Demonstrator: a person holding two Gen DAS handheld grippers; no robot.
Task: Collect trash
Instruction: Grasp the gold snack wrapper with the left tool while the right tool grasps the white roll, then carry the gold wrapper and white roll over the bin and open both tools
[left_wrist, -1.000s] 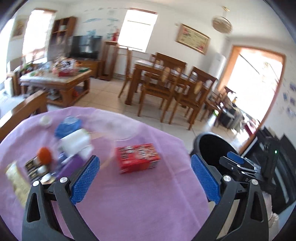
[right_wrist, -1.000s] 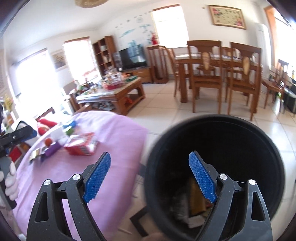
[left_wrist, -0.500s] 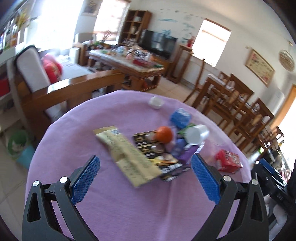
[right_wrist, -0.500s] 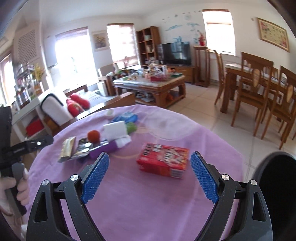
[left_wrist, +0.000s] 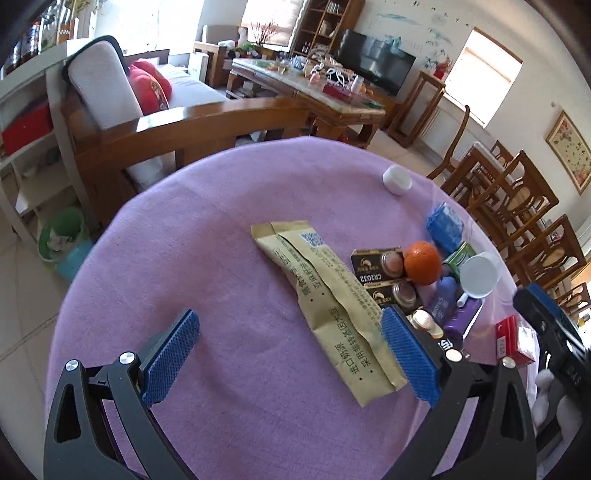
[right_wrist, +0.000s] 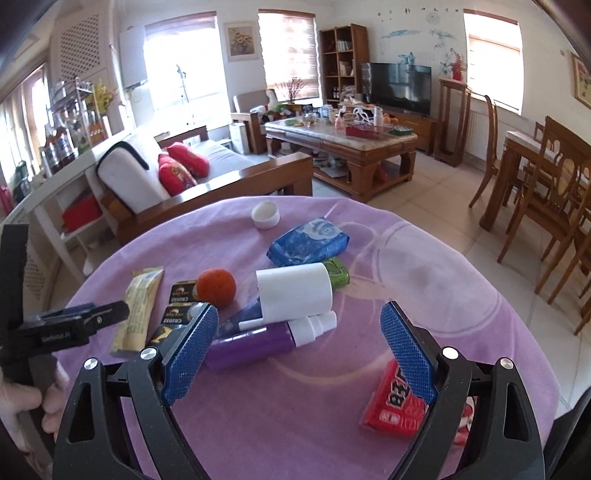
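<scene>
Where cloth lies smooth, creased paper packet (left_wrist: 332, 306), round orange (left_wrist: 422, 262)

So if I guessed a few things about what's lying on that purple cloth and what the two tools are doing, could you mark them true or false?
1. The left gripper grips the tan packet. False: its fingers stand wide apart and hold nothing; the packet lies flat on the purple tablecloth.
2. An orange fruit lies beside the button battery cards. True.
3. The white cap sits screwed onto the purple bottle. False: it sits alone at the far edge of the table.
4. The right gripper is open and empty. True.
5. The red box is stacked on the blue wipes pack. False: it lies apart, near the right gripper's right finger.
</scene>
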